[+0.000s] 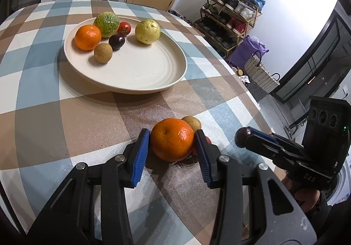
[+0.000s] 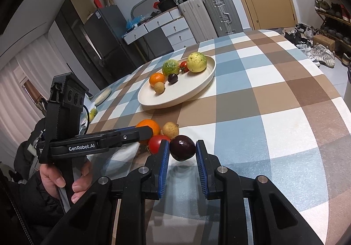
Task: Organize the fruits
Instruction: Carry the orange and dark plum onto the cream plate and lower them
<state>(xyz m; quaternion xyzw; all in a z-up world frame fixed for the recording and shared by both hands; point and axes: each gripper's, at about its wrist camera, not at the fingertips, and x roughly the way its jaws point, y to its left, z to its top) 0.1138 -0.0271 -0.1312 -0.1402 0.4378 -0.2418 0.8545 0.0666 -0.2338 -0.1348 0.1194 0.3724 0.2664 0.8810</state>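
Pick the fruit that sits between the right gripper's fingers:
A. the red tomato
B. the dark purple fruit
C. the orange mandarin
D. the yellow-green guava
B: the right wrist view shows the dark purple fruit held between the blue pads of the right gripper, while the left gripper clamps the mandarin.

Left gripper [image 1: 172, 146]: low over table, blue pads [image 1: 140, 155] pressed on both sides of orange [image 1: 171, 138]. Right gripper [image 2: 182, 153]: raised off table, clamped on dark plum [image 2: 182, 147], angled toward left one. Left hand [image 2: 65, 177] wraps left gripper's handle, fingers curled round grip.
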